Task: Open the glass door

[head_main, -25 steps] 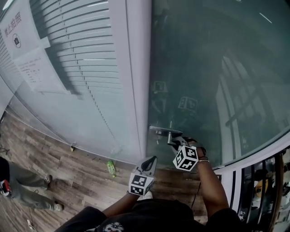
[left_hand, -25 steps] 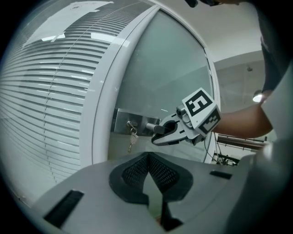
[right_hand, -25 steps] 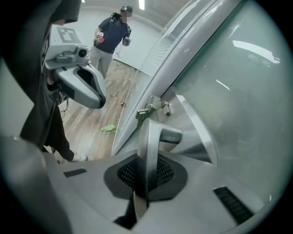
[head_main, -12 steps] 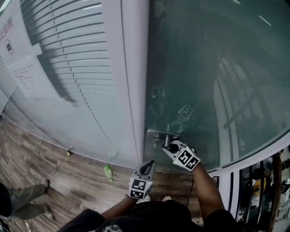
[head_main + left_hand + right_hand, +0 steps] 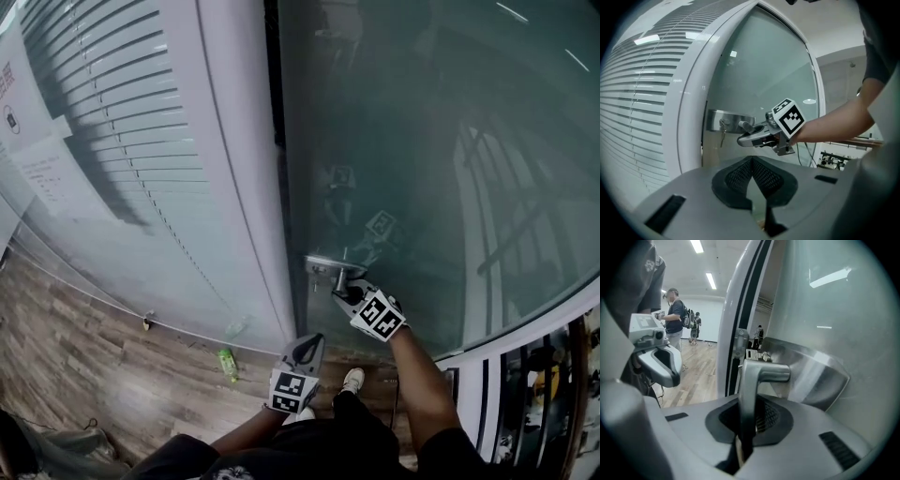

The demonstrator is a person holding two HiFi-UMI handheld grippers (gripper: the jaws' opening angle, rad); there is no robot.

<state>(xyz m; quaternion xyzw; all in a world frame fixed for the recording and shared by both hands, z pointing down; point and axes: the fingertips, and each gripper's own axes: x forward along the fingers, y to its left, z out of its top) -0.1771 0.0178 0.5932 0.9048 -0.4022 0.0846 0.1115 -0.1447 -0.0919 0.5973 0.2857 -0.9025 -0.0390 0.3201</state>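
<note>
Glass door (image 5: 422, 169): rising behind and to the right of the door handle (image 5: 323, 265), tinted grey-green, mirroring both marker cubes and a faint window grid.
Door handle: sticking out as a brushed-metal lever from a steel lock plate (image 5: 811, 376) at the door's left edge, with keys (image 5: 722, 133) hanging just left of the handle.
Right tool (image 5: 343, 283): clamping on the door handle, jaws pressing the lever from both sides.
Left tool (image 5: 307, 343): hanging below the door handle and well apart from it, jaws resting together on nothing.
Door frame (image 5: 234, 187): running white just left of the door handle, with slatted blinds (image 5: 122, 112) further left.
Floor (image 5: 84, 375): lying below and left of the door handle, wood-planked, carrying a green bottle (image 5: 228, 364).
Hidden: lever's lower end disappearing between the right tool's jaws; keys showing too small to count; bystanders (image 5: 677, 317) standing far left of the door handle, too small to read; door's top and right side running out of the head view.
Change: dark strip now showing between door edge and frame above the door handle, where a second ago the two were meeting; right tool's marker cube sitting rolled over compared with then; standing person (image 5: 37, 450) far below-left of the door handle now almost sliding out of the head view.
</note>
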